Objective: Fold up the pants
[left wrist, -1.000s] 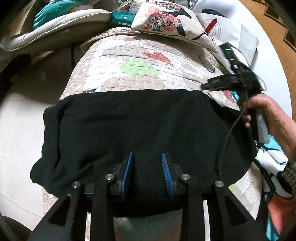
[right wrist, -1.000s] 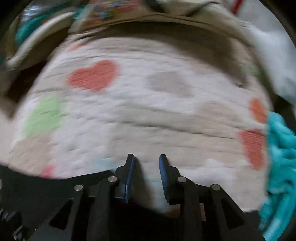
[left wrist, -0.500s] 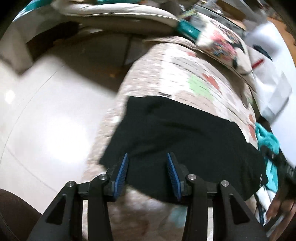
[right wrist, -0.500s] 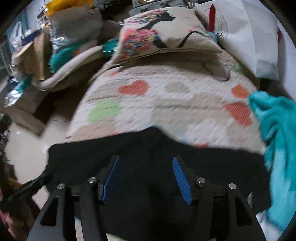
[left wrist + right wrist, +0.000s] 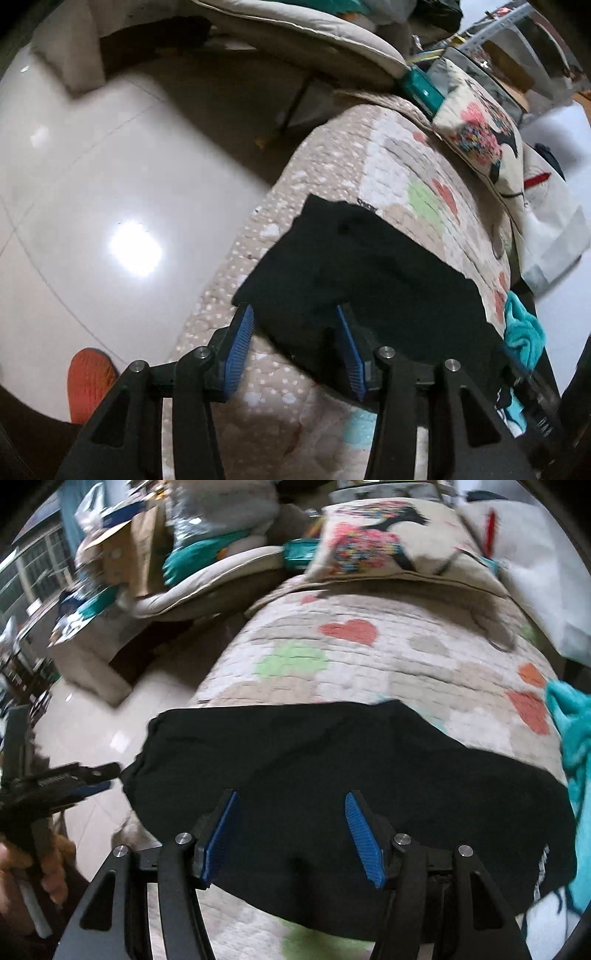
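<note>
Black pants (image 5: 369,280) lie folded in a wide band across the near end of a heart-patterned quilt (image 5: 332,177). My left gripper (image 5: 293,314) hangs over their left end, jaws opening. The near left corner of the cloth lies between the blue pads, which do not press on it. In the right wrist view the pants (image 5: 332,760) fill the middle. My right gripper (image 5: 291,797) hovers above their near edge, open wide, gripping nothing. At the left of that view a hand (image 5: 48,867) holds the left gripper (image 5: 99,775) by the pants' left end.
A floral cushion (image 5: 373,542) and a white pillow (image 5: 524,554) lie at the quilt's far end. A teal cloth (image 5: 576,738) sits at the right edge. Glossy floor (image 5: 110,184) drops away on the left, with an orange slipper (image 5: 88,380) and cardboard boxes (image 5: 122,550).
The left gripper slid from the middle of the pants to their left end, rolled, and its jaws widened. The right gripper drew back from the bare quilt to over the pants and opened wide.
</note>
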Demonstrator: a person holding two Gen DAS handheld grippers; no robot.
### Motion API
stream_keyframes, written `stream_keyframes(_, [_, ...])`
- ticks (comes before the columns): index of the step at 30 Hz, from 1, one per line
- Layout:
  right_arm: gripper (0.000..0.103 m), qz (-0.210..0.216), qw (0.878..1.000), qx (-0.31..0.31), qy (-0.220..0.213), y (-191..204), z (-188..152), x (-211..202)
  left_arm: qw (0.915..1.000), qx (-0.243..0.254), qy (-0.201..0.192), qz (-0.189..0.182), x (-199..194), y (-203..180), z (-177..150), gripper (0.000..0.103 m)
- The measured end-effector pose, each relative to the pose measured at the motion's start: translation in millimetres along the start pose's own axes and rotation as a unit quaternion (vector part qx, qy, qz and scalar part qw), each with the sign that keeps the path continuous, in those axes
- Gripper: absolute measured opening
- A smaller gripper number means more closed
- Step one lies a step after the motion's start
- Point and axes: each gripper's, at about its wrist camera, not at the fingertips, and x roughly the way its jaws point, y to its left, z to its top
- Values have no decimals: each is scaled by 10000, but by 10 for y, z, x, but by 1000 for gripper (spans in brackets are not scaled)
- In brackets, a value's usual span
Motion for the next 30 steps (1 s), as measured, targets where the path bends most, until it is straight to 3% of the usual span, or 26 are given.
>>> stream_keyframes(4, [65, 314, 9987, -328, 241, 344, 305, 249, 9995, -267, 10, -165, 71, 219, -2, 52])
stream_keyframes(6, [65, 493, 9964, -561, 401, 565, 479, 425, 9971, -641, 163, -379, 153, 390, 35, 61])
stream_keyframes(10, [65, 687, 9874, -1125, 874, 1049, 791, 906, 9909, -1093, 369, -688, 281, 501, 63, 62])
stream_keyframes(14, [65, 590, 9746, -1749, 1270, 1451, 934, 1319, 9878, -1190, 492, -876, 388, 425, 60, 66])
stream_keyframes(19, [67, 305, 9462, -2683, 1783, 1862, 908, 1775, 9873, -1320, 421, -783, 454, 340, 32, 72])
stream_keyframes(22, [67, 225, 9365, -2892, 1970, 1953, 863, 1939, 9887, -1236, 485, -702, 456, 336, 36, 72])
stream_keyframes(24, [55, 281, 9355, -2892, 2013, 1982, 827, 1963, 9907, -1079, 574, -599, 443, 324, 43, 53])
stream_keyframes(25, [28, 212, 9357, -2909, 1982, 1995, 809, 1958, 9910, -1021, 602, -626, 431, 328, 51, 48])
stream_keyframes(26, [25, 189, 9366, -2897, 1962, 1997, 806, 1954, 9901, -972, 643, -781, 409, 320, 68, 31])
stream_keyframes(27, [22, 242, 9393, -2858, 1882, 1991, 801, 1917, 9893, -932, 675, -892, 396, 300, 79, 21])
stream_keyframes(30, [19, 326, 9481, -2703, 1642, 1952, 809, 1760, 9907, -715, 578, -1002, 275, 204, 91, 17])
